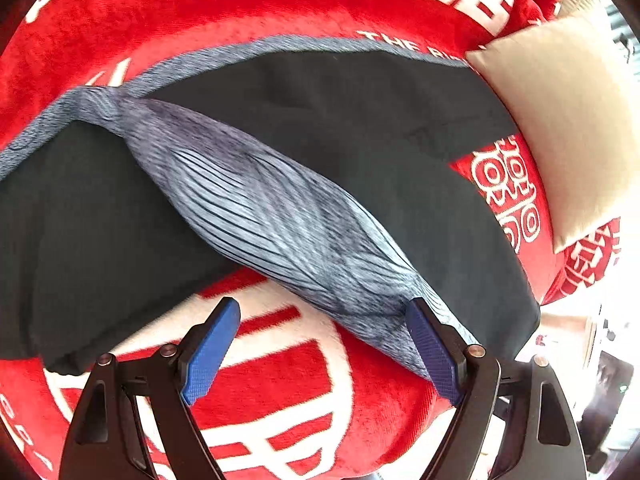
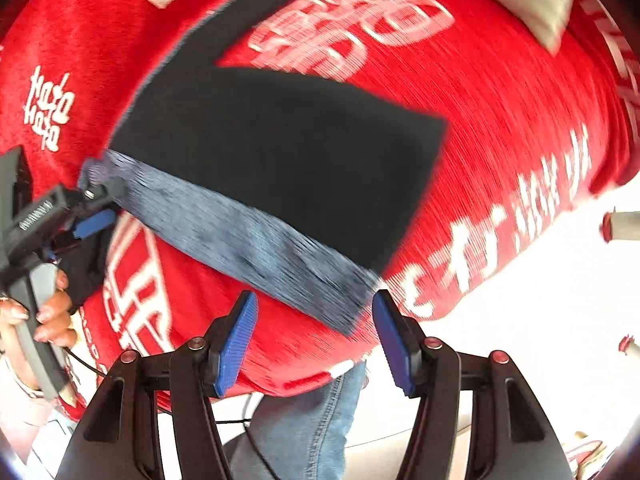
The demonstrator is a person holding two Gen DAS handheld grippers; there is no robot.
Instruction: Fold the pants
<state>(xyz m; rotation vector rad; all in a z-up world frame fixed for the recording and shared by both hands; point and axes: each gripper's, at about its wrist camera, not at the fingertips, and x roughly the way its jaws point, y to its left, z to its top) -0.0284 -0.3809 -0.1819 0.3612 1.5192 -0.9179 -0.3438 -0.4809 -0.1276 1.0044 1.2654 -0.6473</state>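
pants (image 1: 340, 140) lie spread on the red blanket (image 1: 200, 12), dark cloth with a grey ribbed waistband (image 1: 280, 220). in the left wrist view the band runs from 10 o'clock down to 5 o'clock and looks twisted and bunched, probably because one end is drawn up off the bed. a leg runs off toward 1 o'clock, likely laid out flat so a fold can be made.

left gripper (image 1: 322, 350) at 6 o'clock, jaws wide apart; the right-hand pad (image 1: 434, 354) sits against the band's end, the other pad is clear over the blanket. nothing pinched in this view. in the right wrist view, though, the left gripper (image 2: 94, 210) at 9 o'clock sits right at the band's far corner, and i cannot tell there whether cloth is caught.

right gripper (image 2: 316, 338) at 6 o'clock, jaws parted, the near band corner (image 2: 352, 312) just ahead between the tips, not nipped. my guess is that each tool is lined up on a waist corner.

writing: white "hoto hoto" (image 2: 48, 108) on the blanket at 9 o'clock; "the" (image 1: 388, 42) begins a line at 1 o'clock, the rest hidden. large white characters elsewhere, blurred. a beige cushion (image 1: 560, 120) rests at 2 o'clock, over the leg's end.
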